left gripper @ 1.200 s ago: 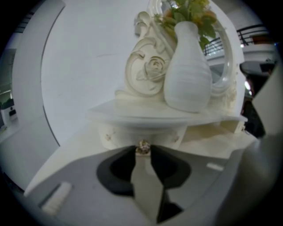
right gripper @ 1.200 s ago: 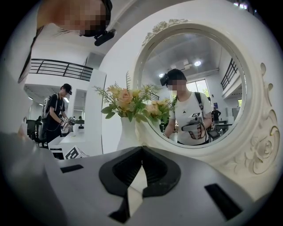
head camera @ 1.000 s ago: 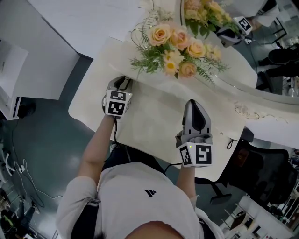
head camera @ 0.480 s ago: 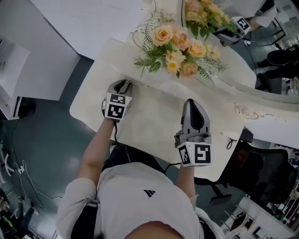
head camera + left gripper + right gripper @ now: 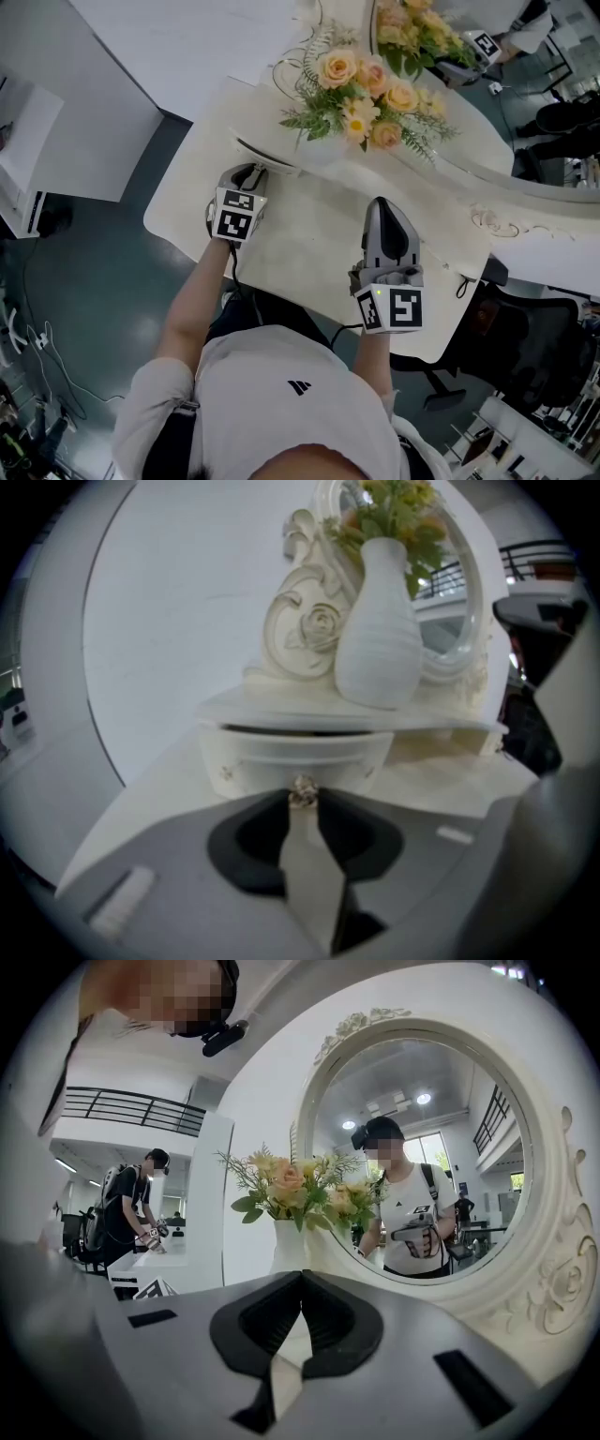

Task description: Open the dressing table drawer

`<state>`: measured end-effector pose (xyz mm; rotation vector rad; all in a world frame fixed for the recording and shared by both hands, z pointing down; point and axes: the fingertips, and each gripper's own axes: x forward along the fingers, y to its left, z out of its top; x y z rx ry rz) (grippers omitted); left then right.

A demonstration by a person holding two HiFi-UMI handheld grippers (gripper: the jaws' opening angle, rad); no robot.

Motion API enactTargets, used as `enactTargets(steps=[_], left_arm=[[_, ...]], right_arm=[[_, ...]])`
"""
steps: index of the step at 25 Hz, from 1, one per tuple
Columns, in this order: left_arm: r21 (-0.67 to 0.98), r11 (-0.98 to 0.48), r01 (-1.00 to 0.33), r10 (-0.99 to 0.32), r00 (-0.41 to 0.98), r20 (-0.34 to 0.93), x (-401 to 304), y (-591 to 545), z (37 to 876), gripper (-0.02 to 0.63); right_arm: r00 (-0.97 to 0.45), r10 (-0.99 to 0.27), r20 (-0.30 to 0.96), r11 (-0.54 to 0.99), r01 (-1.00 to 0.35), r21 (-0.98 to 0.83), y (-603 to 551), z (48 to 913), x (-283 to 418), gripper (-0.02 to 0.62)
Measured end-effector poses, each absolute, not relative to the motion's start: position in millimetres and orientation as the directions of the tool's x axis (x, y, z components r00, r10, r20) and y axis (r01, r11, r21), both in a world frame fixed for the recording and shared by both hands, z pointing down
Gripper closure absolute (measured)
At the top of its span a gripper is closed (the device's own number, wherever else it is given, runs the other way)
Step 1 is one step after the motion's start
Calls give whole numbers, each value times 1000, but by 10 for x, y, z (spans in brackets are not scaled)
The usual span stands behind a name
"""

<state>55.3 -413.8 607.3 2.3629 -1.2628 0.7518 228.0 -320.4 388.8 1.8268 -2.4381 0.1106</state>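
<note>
The small white drawer [image 5: 272,757] sits under the dressing table's raised shelf [image 5: 309,708], with a dark gap along its top edge. My left gripper [image 5: 302,797] is shut on the drawer's little metal knob [image 5: 302,787], pinched between the dark pads. In the head view the left gripper [image 5: 247,174] is at the drawer front [image 5: 272,159], left of the flowers. My right gripper [image 5: 387,212] hovers over the cream tabletop [image 5: 309,253]. Seen from its own camera, the right gripper [image 5: 301,1273] is shut with nothing in it and faces the mirror.
A white vase [image 5: 378,635] of peach flowers [image 5: 367,86] stands on the shelf right above the drawer. The oval mirror [image 5: 422,1147] with its carved frame backs the table. A dark chair [image 5: 525,347] stands at the right. Other people work in the background.
The left gripper, still on the knob, has drawn slightly back toward the person, and the drawer front shows a little further out. The right gripper has stayed put.
</note>
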Motion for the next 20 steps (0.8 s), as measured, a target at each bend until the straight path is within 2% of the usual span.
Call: enactTargets(steps=[20], left_arm=[[77,-558,-826,-628,482,611,429,-3885,6094,508]], right_arm=[[-284,-953,105,287,-958,11,-3092,3811,2107,603]])
